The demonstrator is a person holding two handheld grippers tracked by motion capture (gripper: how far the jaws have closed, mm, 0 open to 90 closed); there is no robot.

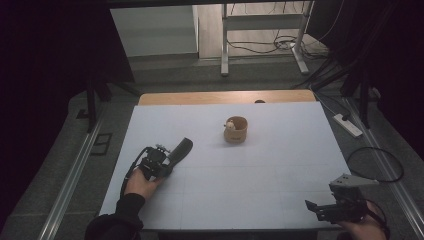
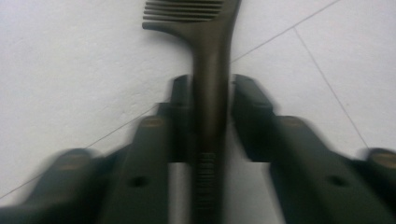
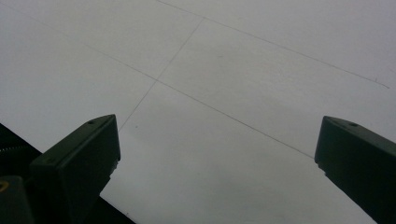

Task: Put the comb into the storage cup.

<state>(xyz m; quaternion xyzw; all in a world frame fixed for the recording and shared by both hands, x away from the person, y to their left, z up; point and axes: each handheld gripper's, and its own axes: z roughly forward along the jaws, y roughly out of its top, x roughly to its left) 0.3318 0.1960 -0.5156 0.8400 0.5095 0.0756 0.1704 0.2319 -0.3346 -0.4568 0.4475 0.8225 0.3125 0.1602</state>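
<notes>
Left gripper (image 2: pixel 211 100) pinching comb (image 2: pixel 208 60) handle on white table (image 1: pixel 280 165), wooden cup (image 1: pixel 235 129) well apart.

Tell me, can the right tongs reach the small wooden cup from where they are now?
Probably yes. The right tongs stand open and hold nothing at the near right corner, and bare white table lies between them and the wooden cup. The comb in the left tongs is off to the side, not in the way.
</notes>
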